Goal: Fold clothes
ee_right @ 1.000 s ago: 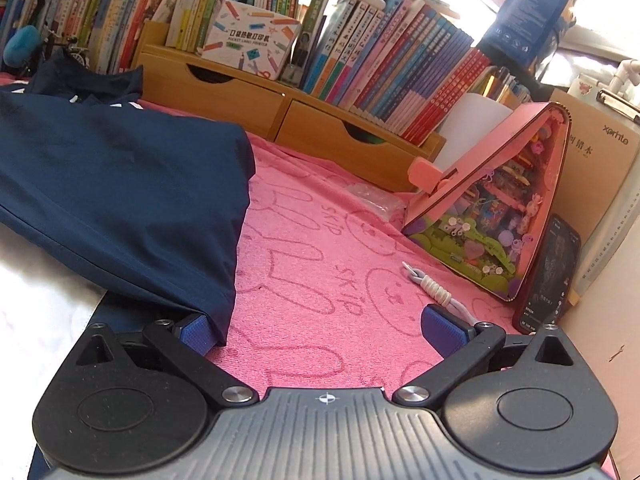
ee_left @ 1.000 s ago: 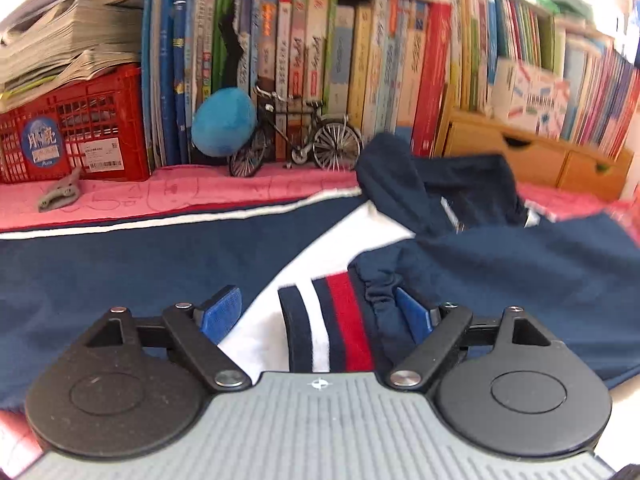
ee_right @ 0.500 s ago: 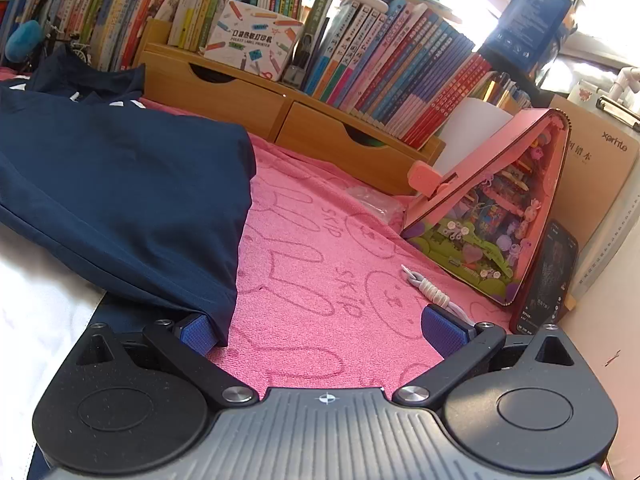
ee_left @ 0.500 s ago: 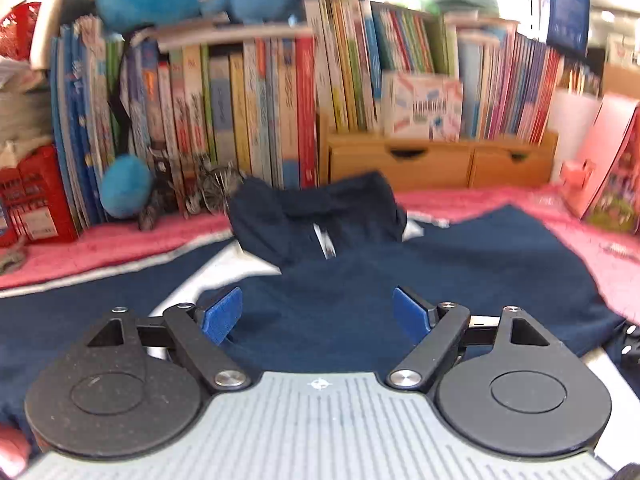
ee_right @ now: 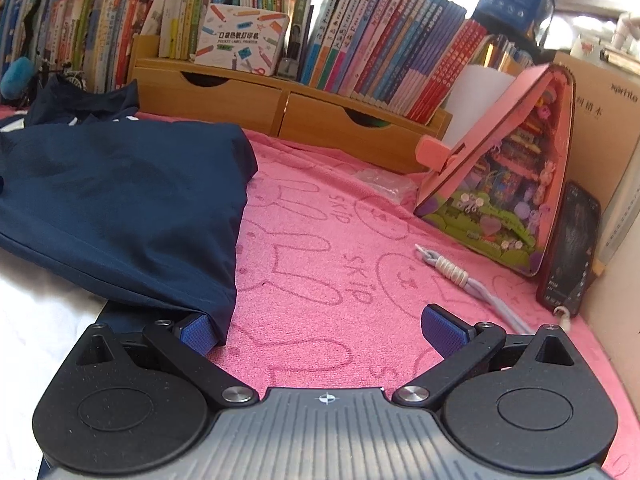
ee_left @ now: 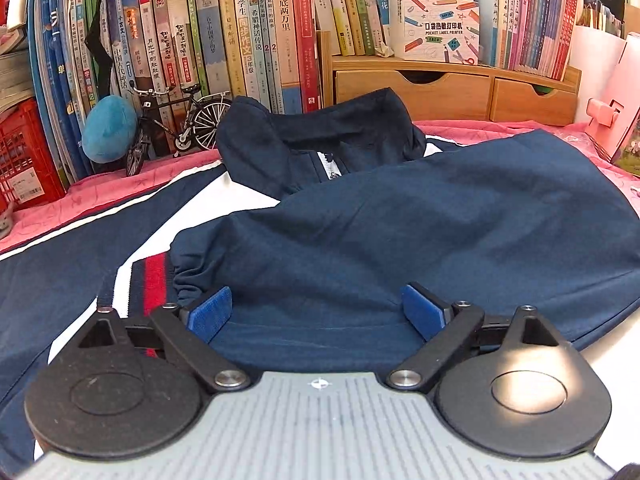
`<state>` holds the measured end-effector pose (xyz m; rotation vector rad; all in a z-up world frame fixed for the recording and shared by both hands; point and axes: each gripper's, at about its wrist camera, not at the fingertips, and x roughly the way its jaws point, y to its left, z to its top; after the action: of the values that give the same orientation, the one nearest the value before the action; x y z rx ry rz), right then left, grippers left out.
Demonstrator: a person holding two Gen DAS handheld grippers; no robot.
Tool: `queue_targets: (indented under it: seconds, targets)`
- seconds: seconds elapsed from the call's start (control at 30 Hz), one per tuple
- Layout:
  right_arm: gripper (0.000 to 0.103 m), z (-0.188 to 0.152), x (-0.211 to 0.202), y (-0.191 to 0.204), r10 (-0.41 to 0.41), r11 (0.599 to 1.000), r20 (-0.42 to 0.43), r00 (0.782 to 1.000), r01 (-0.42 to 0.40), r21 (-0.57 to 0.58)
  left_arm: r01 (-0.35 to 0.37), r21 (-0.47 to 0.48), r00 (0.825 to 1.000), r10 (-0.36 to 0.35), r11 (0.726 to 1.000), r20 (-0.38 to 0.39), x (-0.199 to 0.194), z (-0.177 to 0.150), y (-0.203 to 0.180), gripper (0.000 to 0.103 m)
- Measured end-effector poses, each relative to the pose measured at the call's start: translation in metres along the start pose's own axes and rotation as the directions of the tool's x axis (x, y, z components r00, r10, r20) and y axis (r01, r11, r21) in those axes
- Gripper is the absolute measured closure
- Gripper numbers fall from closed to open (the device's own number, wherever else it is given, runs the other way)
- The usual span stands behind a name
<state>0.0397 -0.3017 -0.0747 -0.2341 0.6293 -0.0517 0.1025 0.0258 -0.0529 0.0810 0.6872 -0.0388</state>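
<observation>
One navy jacket (ee_left: 420,216) lies spread across the pink towel (ee_right: 344,264) on the tabletop, collar (ee_left: 320,140) toward the books (ee_left: 248,32), a white and red striped panel (ee_left: 148,280) showing on its left. We read its near navy layer as a sleeve or side panel already folded inward over the body, running left to right across the left wrist view.

Left tool (ee_left: 318,312): jaws wide and opening, hovering over that navy layer. Cloth lies below and between the blue pads (ee_left: 210,312); we see no pinch.

Right tool (ee_right: 320,332): jaws apart, sitting at the garment's right edge. The left pad (ee_right: 196,332) is tucked under the folded corner, the other over bare towel. Nothing clamped, as far as we can tell.

Key relation: the jacket lies ahead of and under the left tool, and off to the left of the right tool. We judge the left hand better centred over the body, the right better placed for the edge.

Outward: wooden drawers (ee_right: 256,100), a toy bicycle (ee_left: 176,120), a pink stand (ee_right: 512,168) and a phone (ee_right: 568,248) at right, well clear of the cloth.
</observation>
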Motion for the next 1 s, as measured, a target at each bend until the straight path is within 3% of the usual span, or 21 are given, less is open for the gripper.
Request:
queue_targets:
  seconds: [0.17, 0.3, 0.47, 0.6, 0.73, 0.87, 0.93, 1.0]
  targets:
    - [0.0, 0.0, 0.008, -0.017, 0.092, 0.991, -0.046, 0.995, -0.087, 0.104, 0.015, -0.012, 1.0, -0.015, 1.0, -0.005, 0.001, 0.001, 0.003, 0.009]
    - [0.0, 0.001, -0.007, -0.017, 0.122, 0.991, -0.062, 0.991, -0.117, 0.068, 0.021, -0.015, 1.0, -0.021, 1.0, -0.007, 0.001, 0.001, 0.004, 0.007]
    - [0.0, -0.013, -0.044, -0.014, -0.001, 0.999, -0.034, 0.999, 0.0, -0.041, 0.034, -0.012, 0.999, -0.034, 0.999, -0.014, 0.002, 0.001, 0.004, 0.003]
    - [0.0, -0.017, -0.063, -0.02, -0.037, 0.999, 0.018, 0.999, 0.037, 0.013, 0.047, -0.003, 0.999, -0.047, 0.999, -0.022, 0.003, 0.001, 0.003, 0.0]
    - [0.0, 0.005, -0.062, -0.021, 0.092, 0.989, 0.084, 0.992, -0.101, 0.111, 0.048, -0.002, 0.999, -0.048, 0.999, -0.022, 0.003, 0.001, 0.003, 0.0]
    - [0.001, 0.05, -0.027, -0.001, 0.218, 0.96, 0.078, 0.973, -0.228, 0.16, 0.046, -0.001, 0.999, -0.046, 0.999, -0.022, 0.004, 0.001, 0.002, 0.0]
    - [0.012, 0.07, -0.005, 0.012, 0.358, 0.91, 0.055, 0.932, -0.361, 0.203, 0.045, 0.0, 0.999, -0.045, 0.999, -0.022, 0.004, 0.001, 0.002, 0.0]
    - [0.043, 0.088, 0.02, 0.024, 0.49, 0.84, 0.025, 0.871, -0.48, 0.255, 0.045, 0.0, 0.999, -0.045, 0.999, -0.022, 0.004, 0.001, 0.001, 0.0]
